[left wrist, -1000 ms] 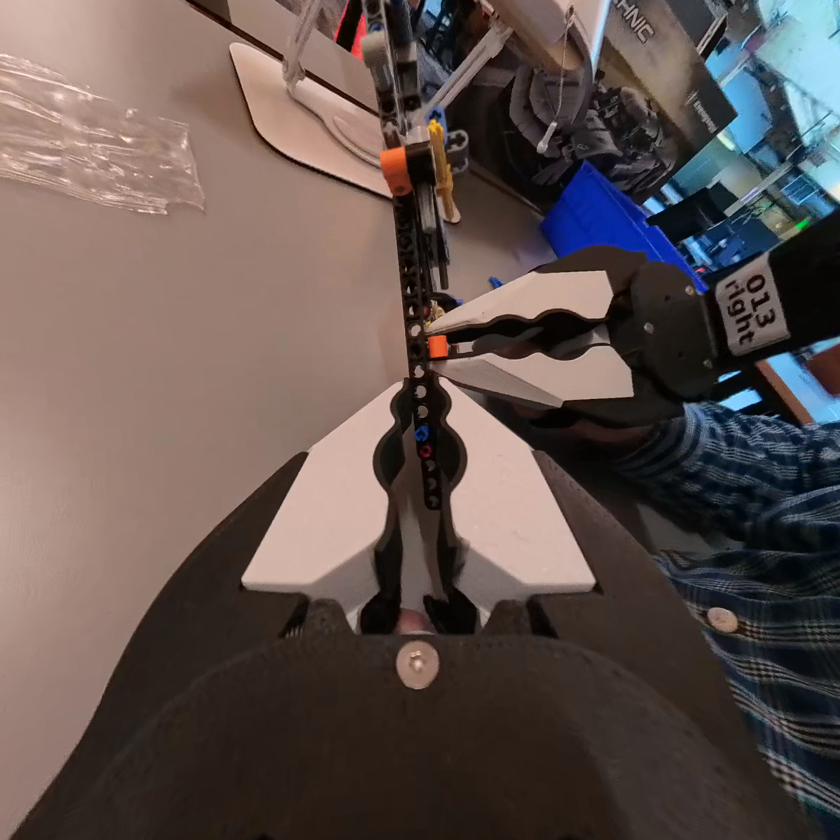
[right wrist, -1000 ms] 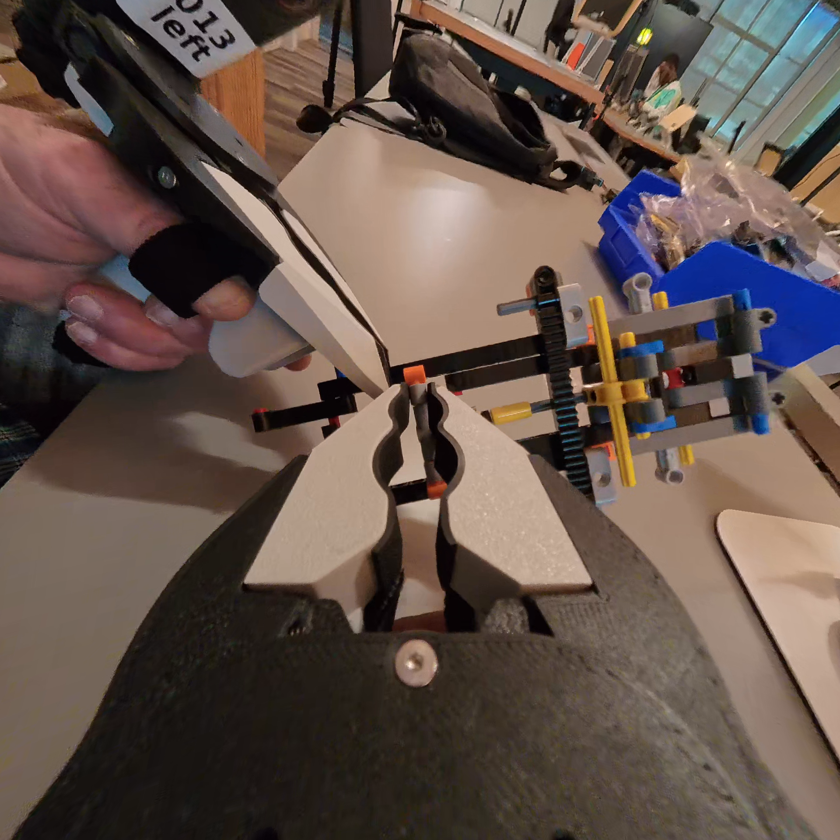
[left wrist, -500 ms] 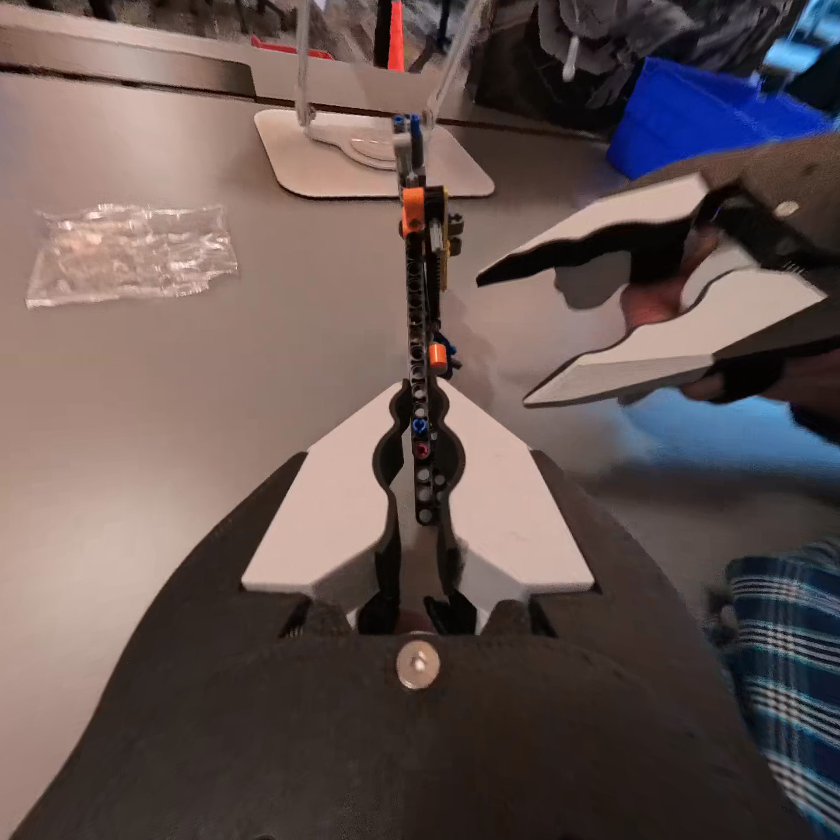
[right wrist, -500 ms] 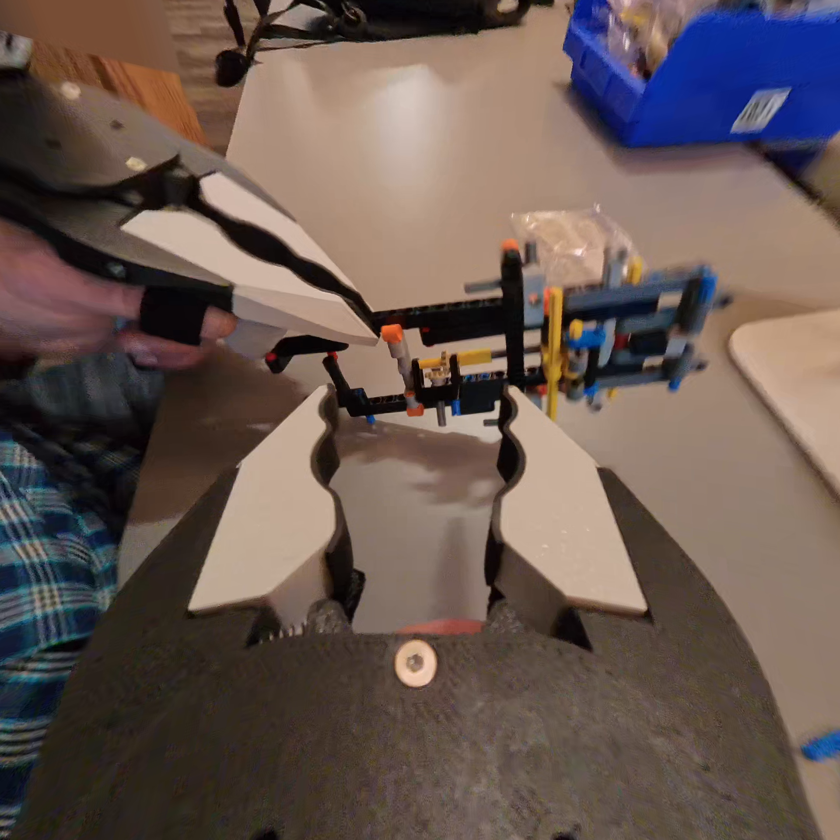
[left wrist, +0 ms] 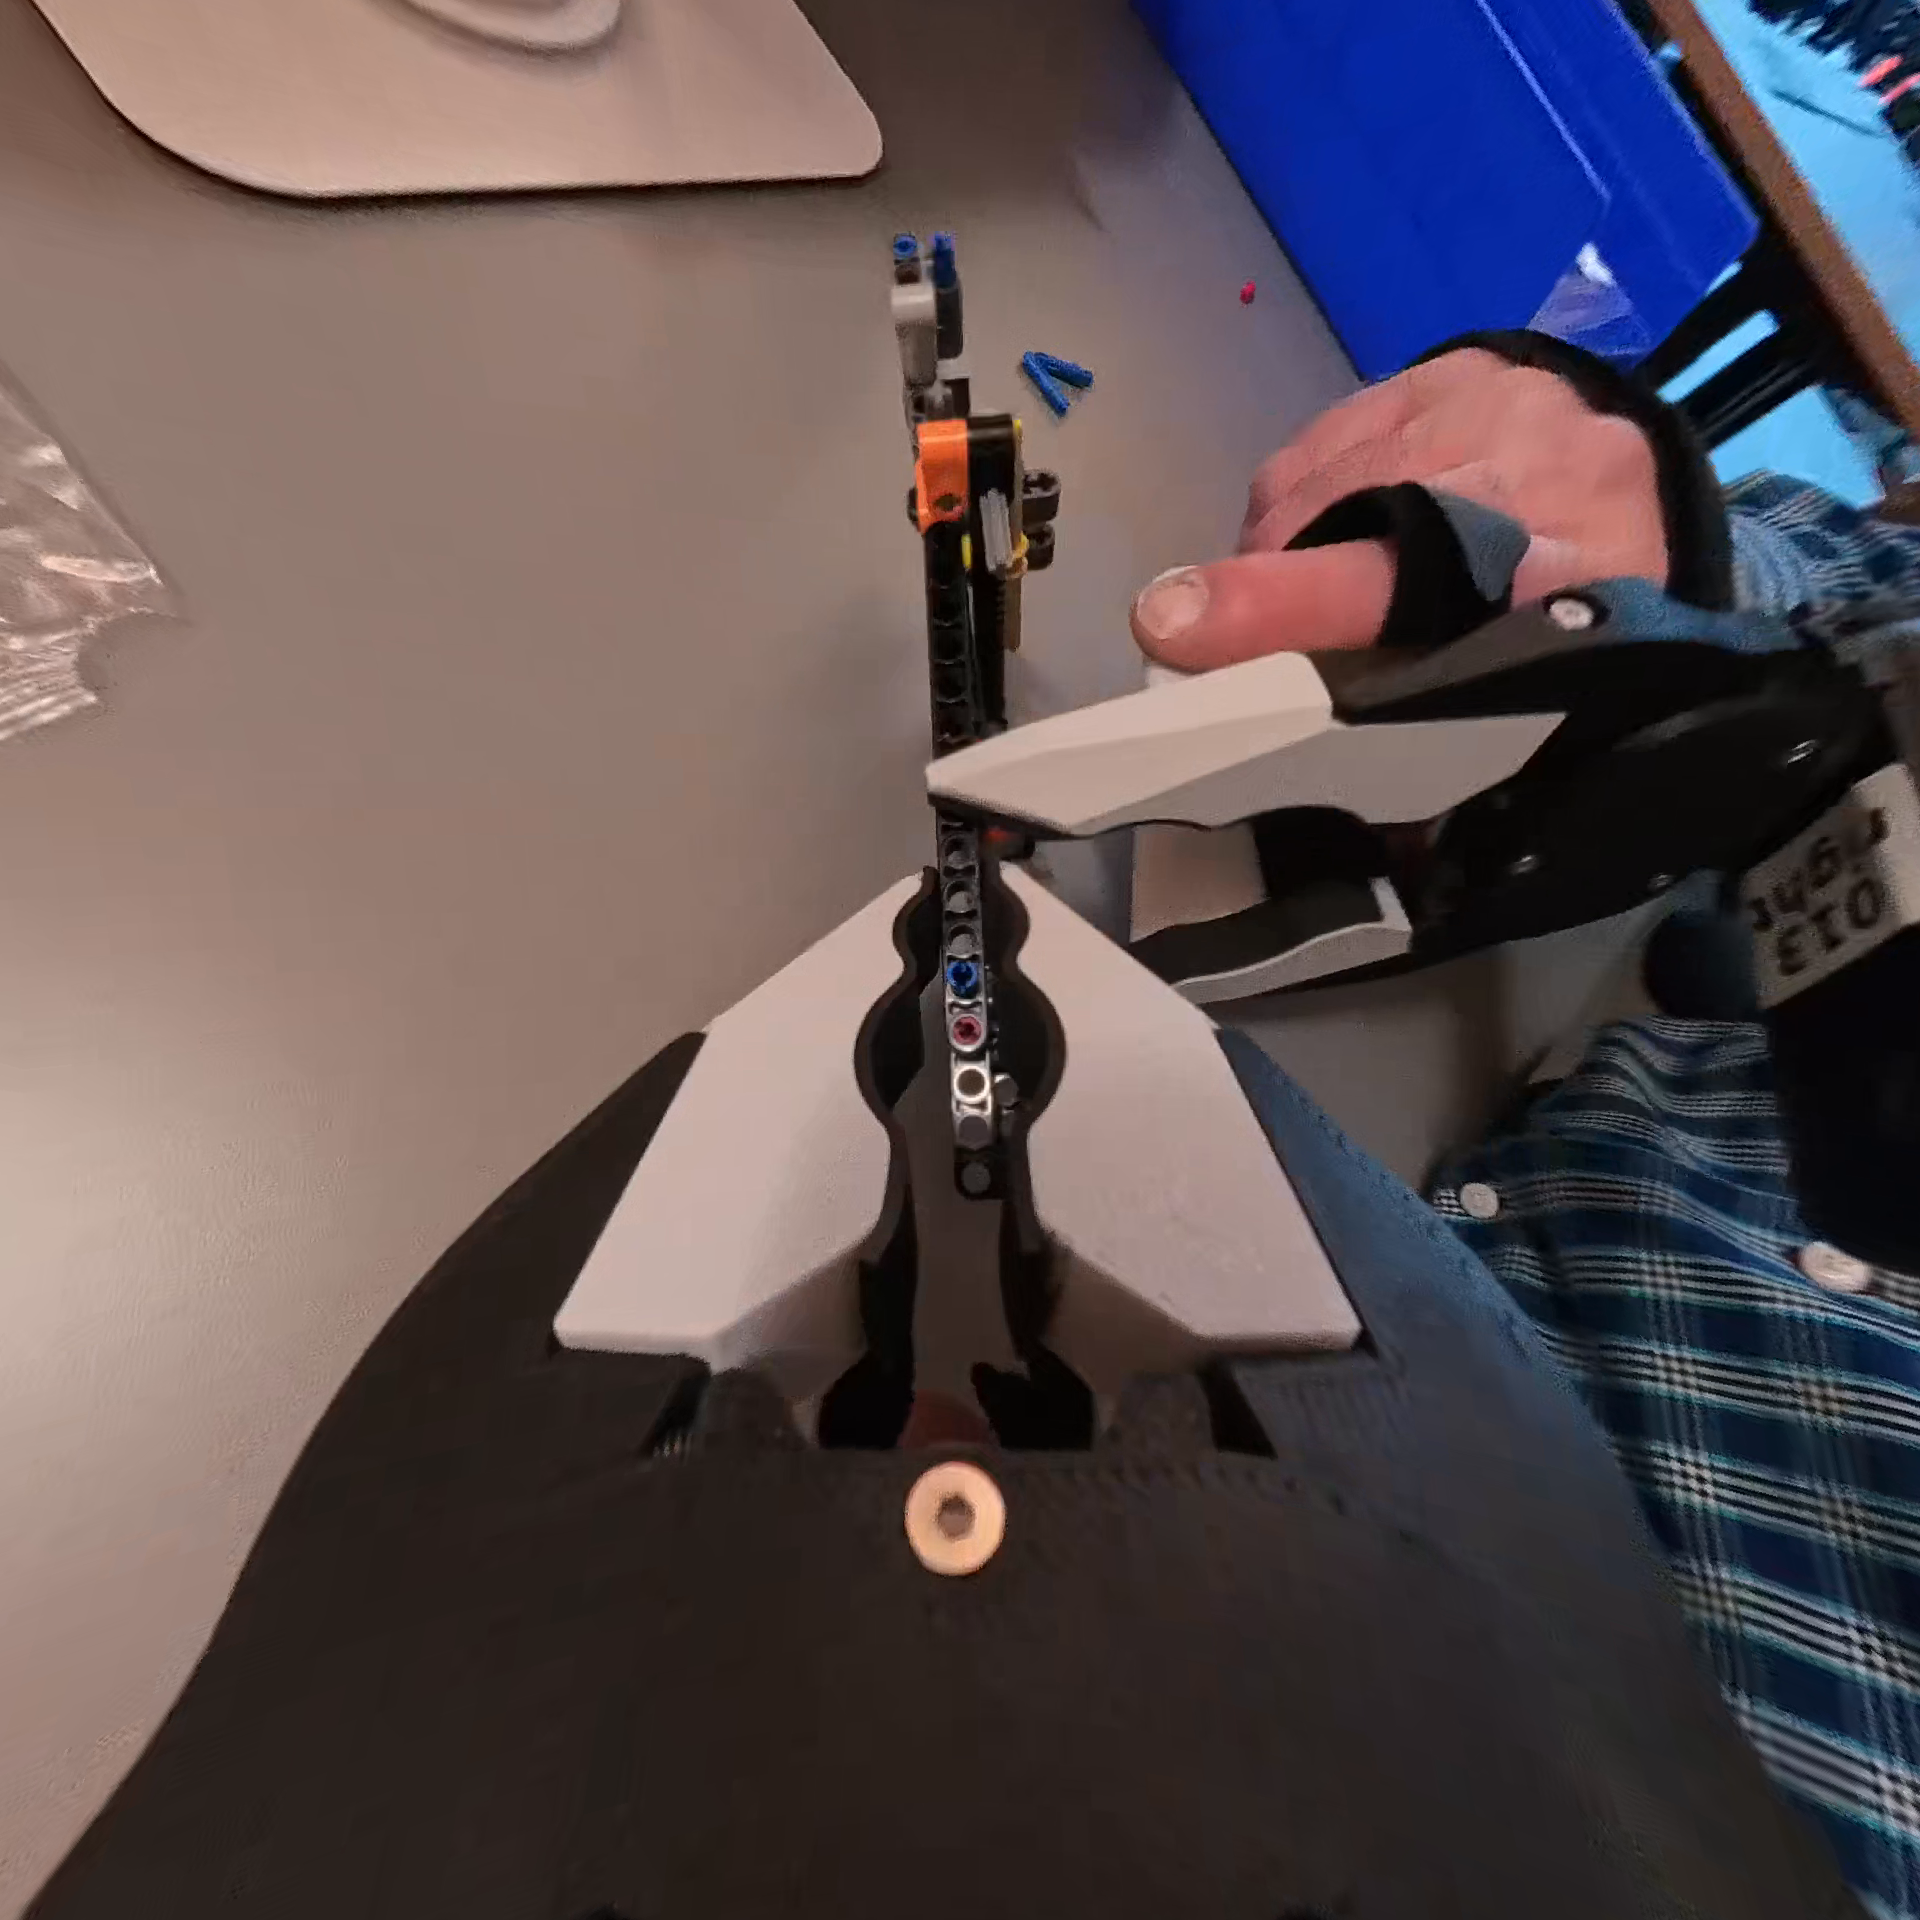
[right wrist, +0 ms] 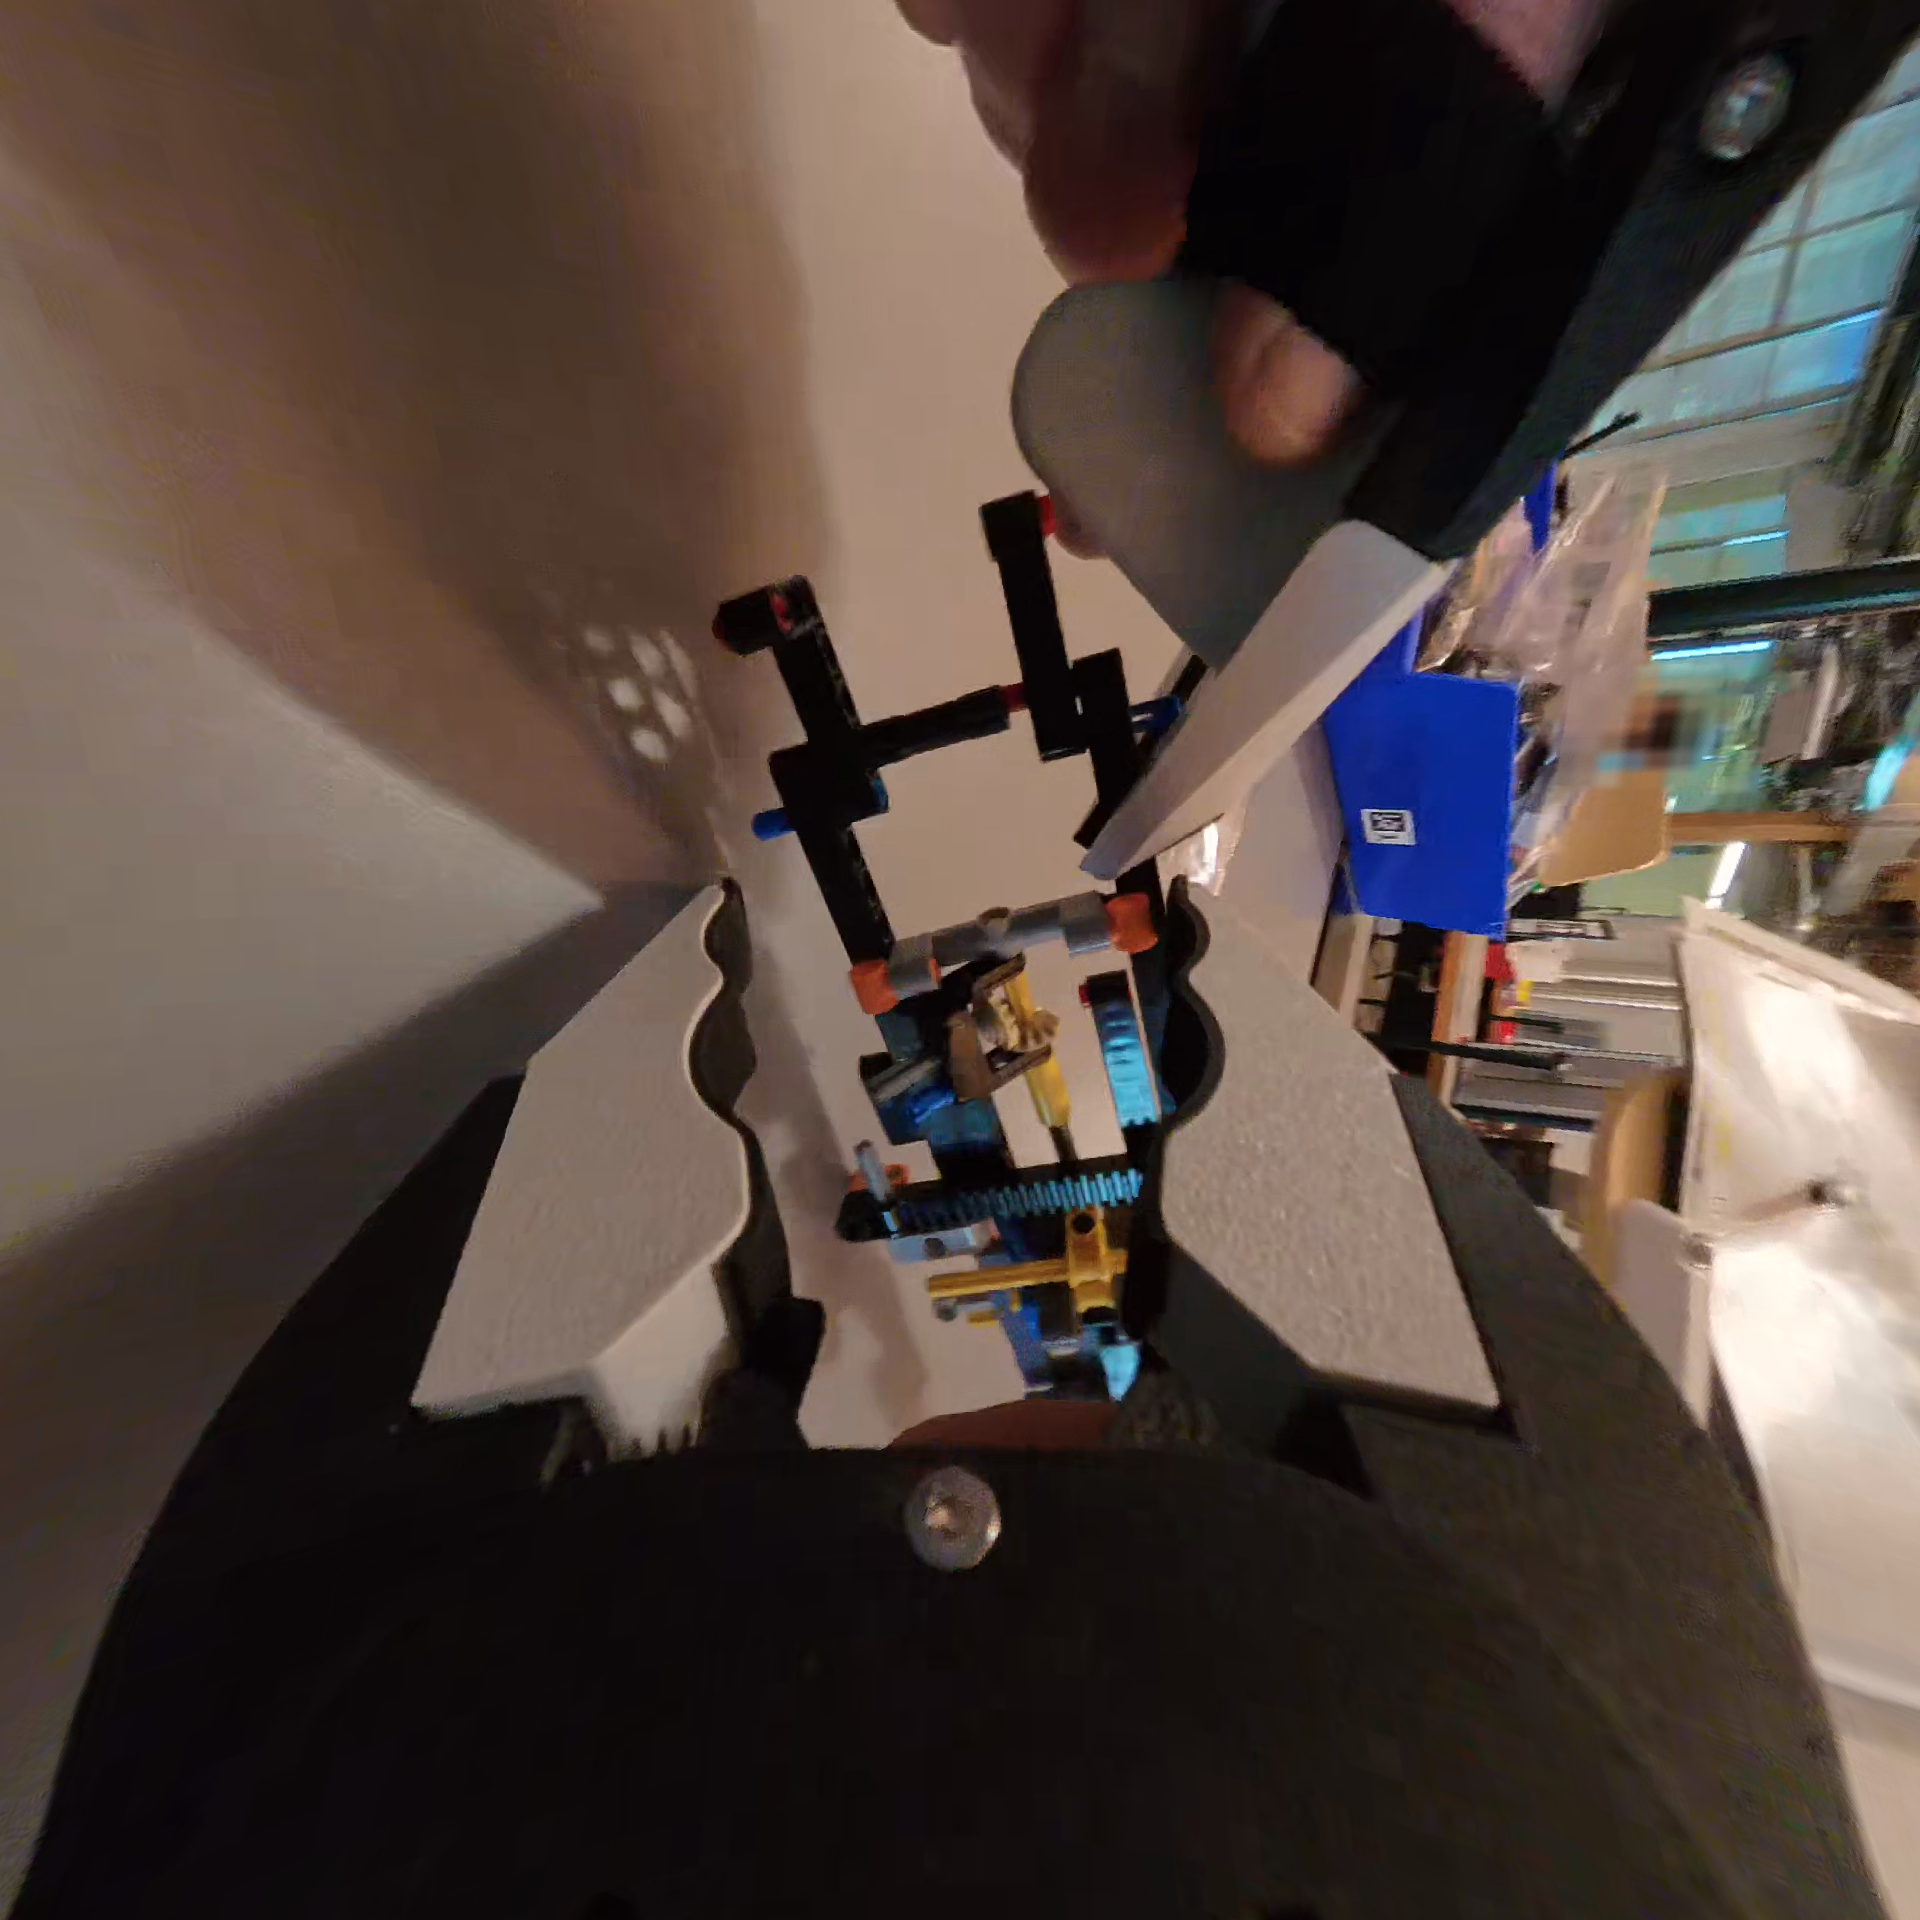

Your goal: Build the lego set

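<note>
Grey worktop [left wrist: 436, 727] lies beneath both grippers. Left gripper [left wrist: 961, 914] has its fingers clamped on the lego model's [left wrist: 961, 623] black beam. Right gripper [right wrist: 951, 904] fingers stand apart around the model [right wrist: 997, 1039], one tip touching the beam just ahead of the left fingers [left wrist: 769, 1122].

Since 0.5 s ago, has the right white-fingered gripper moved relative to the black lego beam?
Yes. In the left wrist view the right white-fingered gripper has closed in leftward on the black lego beam held by the left gripper; its upper finger now crosses the beam.
</note>
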`<control>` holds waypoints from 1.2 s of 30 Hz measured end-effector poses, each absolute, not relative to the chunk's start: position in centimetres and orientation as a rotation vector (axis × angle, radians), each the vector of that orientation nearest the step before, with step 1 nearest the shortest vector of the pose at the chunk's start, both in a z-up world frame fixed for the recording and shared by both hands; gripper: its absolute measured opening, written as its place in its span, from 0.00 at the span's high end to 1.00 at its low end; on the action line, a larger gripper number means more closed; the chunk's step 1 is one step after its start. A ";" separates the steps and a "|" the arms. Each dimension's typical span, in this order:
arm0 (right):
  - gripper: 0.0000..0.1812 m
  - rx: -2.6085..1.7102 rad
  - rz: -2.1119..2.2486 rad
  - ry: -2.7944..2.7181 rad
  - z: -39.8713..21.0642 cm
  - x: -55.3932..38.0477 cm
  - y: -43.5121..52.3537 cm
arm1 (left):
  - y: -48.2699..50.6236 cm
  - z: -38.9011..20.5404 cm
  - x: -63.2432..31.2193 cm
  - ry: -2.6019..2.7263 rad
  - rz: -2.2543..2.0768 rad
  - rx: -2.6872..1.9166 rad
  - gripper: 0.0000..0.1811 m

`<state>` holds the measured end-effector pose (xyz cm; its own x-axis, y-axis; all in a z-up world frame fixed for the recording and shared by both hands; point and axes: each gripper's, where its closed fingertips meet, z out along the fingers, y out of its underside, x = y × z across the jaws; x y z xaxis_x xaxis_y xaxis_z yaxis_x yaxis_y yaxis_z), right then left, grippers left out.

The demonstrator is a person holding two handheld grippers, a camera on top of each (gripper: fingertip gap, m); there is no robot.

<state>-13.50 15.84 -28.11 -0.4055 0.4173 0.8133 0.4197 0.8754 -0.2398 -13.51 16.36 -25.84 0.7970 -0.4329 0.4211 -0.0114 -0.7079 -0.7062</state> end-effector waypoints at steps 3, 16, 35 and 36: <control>0.61 -0.571 -0.048 -2.041 -28.0 -14.0 16.4 | 16.6 -25.8 -13.4 0.321 -0.877 -2.276 0.97; 0.66 -0.567 -0.051 -2.087 -28.2 -14.4 17.7 | 17.8 -26.2 -13.5 0.365 -0.898 -2.285 0.97; 0.63 -0.628 -0.050 -2.148 -28.7 -14.7 18.7 | 17.3 -26.3 -15.2 0.212 -0.944 -2.179 0.97; 0.61 -0.594 -0.063 -2.141 -28.6 -14.7 18.6 | 17.4 -26.2 -15.2 0.193 -0.972 -2.174 0.97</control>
